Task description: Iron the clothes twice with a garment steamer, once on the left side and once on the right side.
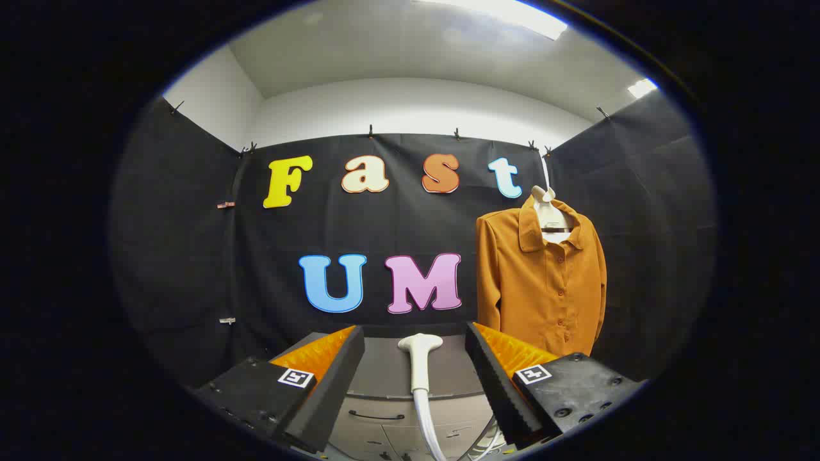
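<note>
Grey cabinet top (384, 374) in a black-walled booth, gripper (415, 362) fingers spread wide, white steamer head (419, 358) upright between them untouched, orange shirt (541, 282) hanging beyond the right finger on a white hanger (546, 195).

grey cabinet (384, 378), drawer handle (377, 417)

Bright, even light from ceiling panels (506, 13) overhead, glaring white. Focus sharp throughout. Strong fisheye bending toward the edges. Shadows soft, beneath the claw (415, 365).
</note>
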Demonstrator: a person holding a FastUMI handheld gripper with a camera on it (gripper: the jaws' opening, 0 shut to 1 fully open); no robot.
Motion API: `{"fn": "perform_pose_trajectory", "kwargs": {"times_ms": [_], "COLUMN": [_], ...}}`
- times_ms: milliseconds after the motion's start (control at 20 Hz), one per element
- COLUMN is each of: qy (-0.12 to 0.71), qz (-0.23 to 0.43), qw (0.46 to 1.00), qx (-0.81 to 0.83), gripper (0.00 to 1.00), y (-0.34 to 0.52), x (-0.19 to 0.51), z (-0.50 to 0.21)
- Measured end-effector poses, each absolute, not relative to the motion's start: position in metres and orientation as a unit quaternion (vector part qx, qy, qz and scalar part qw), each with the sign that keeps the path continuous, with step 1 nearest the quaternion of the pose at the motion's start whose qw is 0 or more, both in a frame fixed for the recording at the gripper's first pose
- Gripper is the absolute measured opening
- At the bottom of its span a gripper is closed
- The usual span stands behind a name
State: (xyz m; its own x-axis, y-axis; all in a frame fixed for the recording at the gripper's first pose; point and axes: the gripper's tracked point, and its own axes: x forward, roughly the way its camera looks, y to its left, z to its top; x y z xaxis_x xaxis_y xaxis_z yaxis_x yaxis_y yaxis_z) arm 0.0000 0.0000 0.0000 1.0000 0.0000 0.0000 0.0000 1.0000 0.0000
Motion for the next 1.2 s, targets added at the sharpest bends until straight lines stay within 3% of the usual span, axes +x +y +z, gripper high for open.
{"fn": "perform_pose_trajectory", "kwargs": {"times_ms": [1200], "qy": [0.006], "qz": [-0.013], "qw": [1.000], "qx": [-0.009], "gripper": [0.98], "y": [0.024], "x": [0.007], "z": [-0.008]}}
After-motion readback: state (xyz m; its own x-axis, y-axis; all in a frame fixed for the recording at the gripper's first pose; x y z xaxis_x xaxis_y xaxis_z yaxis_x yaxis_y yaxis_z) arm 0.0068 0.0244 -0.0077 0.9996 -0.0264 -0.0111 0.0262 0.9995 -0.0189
